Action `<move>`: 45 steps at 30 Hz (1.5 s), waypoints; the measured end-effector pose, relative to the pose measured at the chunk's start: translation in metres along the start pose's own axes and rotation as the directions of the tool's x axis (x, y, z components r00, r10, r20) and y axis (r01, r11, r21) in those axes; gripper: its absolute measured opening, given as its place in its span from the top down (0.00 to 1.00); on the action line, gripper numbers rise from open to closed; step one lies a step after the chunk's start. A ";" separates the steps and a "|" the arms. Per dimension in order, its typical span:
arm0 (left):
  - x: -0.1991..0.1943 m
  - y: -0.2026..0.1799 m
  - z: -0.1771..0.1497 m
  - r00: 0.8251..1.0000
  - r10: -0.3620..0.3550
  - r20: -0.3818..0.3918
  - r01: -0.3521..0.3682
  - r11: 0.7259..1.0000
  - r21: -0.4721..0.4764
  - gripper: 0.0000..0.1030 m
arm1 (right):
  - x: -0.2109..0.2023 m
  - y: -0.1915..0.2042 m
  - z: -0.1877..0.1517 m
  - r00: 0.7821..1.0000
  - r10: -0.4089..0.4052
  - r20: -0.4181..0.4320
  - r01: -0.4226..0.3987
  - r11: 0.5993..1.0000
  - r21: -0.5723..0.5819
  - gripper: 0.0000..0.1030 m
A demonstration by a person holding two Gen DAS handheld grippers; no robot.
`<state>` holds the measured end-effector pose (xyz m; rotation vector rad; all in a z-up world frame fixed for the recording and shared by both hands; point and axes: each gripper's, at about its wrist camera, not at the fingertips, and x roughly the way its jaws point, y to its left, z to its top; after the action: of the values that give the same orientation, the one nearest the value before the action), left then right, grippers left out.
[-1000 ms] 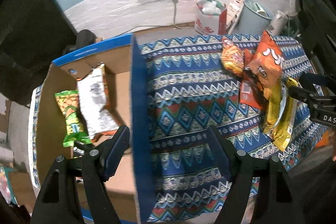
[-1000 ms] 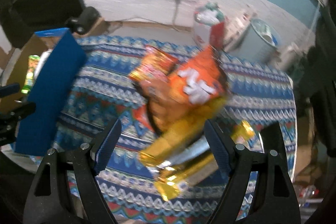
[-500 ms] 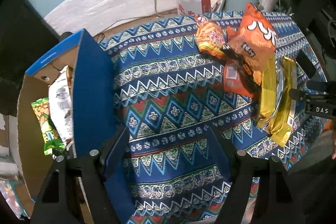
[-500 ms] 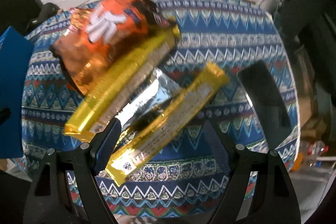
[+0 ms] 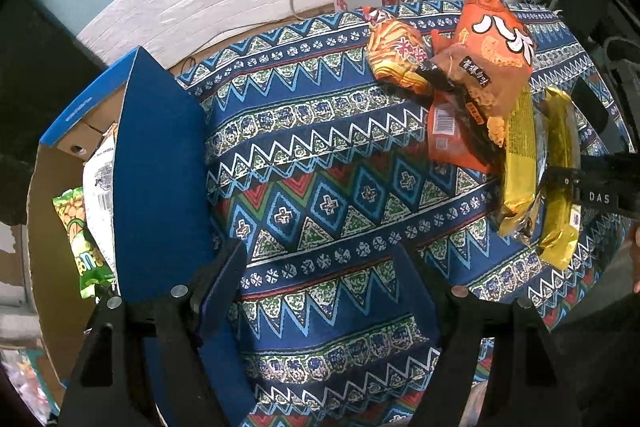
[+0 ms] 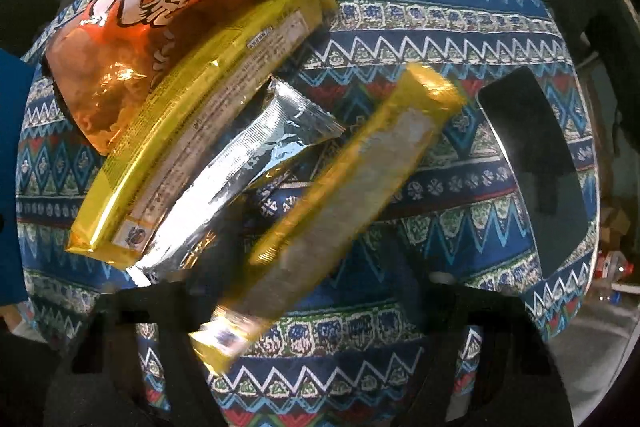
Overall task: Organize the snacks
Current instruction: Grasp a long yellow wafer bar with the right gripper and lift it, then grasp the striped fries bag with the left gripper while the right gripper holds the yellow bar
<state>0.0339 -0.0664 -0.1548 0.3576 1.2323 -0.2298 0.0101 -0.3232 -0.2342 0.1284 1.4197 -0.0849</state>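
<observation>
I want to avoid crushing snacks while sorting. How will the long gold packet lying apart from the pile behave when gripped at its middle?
The long gold packet keeps a straight, boxy shape, so it probably holds a firm tray and should lift without drooping. Its glossy foil looks slippery, so it may slide or swivel. It looks light; a hard squeeze could crack whatever is inside.

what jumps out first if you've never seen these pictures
The heap of shiny snack packs on the patterned cloth: a big orange bag up top, with a long gold pack, a silver pack and a second gold pack fanned out below it. At the left stands an open cardboard box with a green packet inside.
</observation>
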 end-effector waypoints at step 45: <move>0.014 0.001 0.091 0.997 -0.058 0.050 0.064 0.991 -0.117 0.24 | -0.066 -0.048 0.045 0.972 -0.015 0.234 0.021 0.999 -0.024 0.70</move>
<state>0.1184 -0.1001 -0.1417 0.2111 1.2060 -0.2155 0.0382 -0.3782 -0.1647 0.0805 1.1857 -0.0929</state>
